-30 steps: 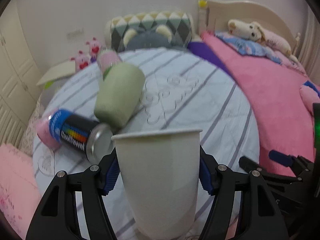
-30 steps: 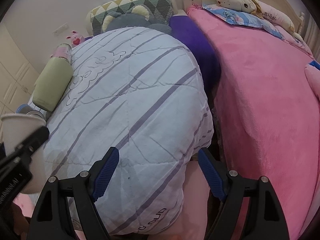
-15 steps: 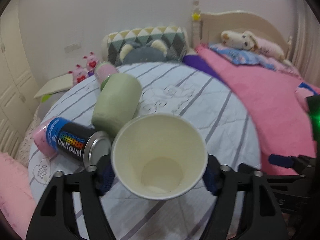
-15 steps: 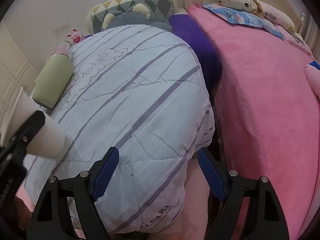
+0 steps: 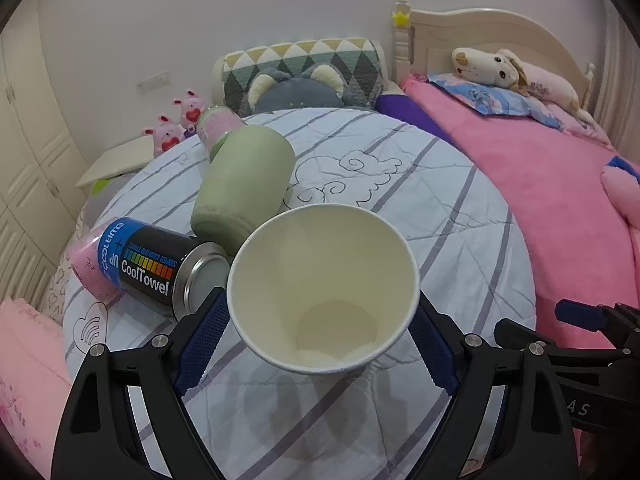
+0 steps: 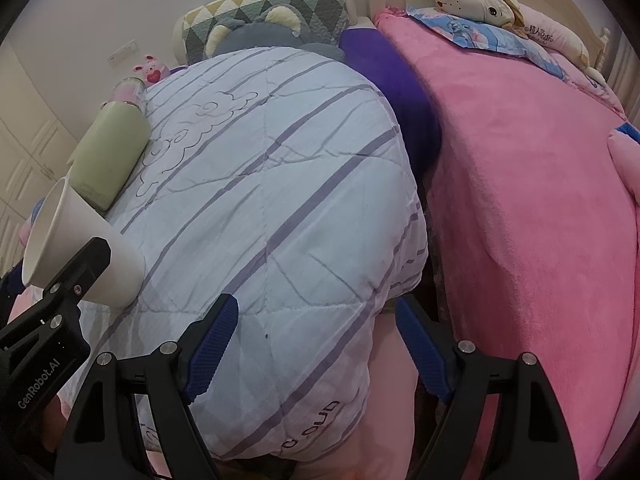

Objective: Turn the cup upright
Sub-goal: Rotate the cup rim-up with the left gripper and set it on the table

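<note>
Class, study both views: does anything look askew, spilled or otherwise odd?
The paper cup held in the left claw is tilted, mouth toward the camera, not upright. It looks empty; nothing spilled. The green bottle and CoolTowel can lie on their sides on the quilt.

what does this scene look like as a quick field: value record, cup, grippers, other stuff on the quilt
cup: white paper cup, empty, mouth tilted toward the left wrist camera
left gripper: shut on the cup, one pad on each side
right gripper: open, holding nothing, over the quilt edge
surface: striped quilt beside a pink blanket
nearby: green bottle and CoolTowel can, both lying on their sides
</note>
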A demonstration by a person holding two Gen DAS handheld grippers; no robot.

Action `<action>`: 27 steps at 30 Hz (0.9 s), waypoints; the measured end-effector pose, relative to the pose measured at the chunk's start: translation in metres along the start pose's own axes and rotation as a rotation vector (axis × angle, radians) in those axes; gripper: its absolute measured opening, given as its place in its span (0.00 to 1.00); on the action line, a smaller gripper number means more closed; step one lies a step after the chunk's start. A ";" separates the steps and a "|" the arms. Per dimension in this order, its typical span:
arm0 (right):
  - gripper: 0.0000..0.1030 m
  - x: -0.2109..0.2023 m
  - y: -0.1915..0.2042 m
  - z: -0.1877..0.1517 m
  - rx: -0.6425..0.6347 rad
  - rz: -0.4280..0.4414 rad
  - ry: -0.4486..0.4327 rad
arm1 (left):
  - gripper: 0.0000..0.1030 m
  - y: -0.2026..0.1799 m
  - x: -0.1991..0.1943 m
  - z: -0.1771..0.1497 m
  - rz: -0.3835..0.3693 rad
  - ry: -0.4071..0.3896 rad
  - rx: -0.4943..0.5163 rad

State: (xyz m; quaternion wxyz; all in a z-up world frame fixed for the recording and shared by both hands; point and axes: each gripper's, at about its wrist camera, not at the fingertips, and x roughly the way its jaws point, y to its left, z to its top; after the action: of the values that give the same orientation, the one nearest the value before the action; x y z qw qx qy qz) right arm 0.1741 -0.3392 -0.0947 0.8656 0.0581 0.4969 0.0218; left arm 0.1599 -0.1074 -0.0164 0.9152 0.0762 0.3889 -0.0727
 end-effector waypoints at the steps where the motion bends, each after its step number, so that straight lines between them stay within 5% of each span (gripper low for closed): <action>1: 0.80 -0.001 0.001 0.000 -0.005 -0.003 -0.004 | 0.86 0.000 -0.001 0.000 -0.005 0.001 0.000; 15: 0.80 -0.022 0.008 -0.010 -0.025 -0.021 -0.043 | 0.86 0.007 -0.022 -0.010 -0.016 -0.024 -0.009; 27: 0.80 -0.048 0.030 -0.049 -0.094 -0.010 -0.142 | 0.86 0.025 -0.055 -0.052 -0.007 -0.084 -0.011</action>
State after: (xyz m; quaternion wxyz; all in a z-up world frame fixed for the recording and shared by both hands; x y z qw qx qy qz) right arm 0.1081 -0.3103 -0.0739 0.9006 0.0165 0.4328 0.0368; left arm 0.0901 -0.0686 -0.0105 0.9308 0.0667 0.3510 -0.0769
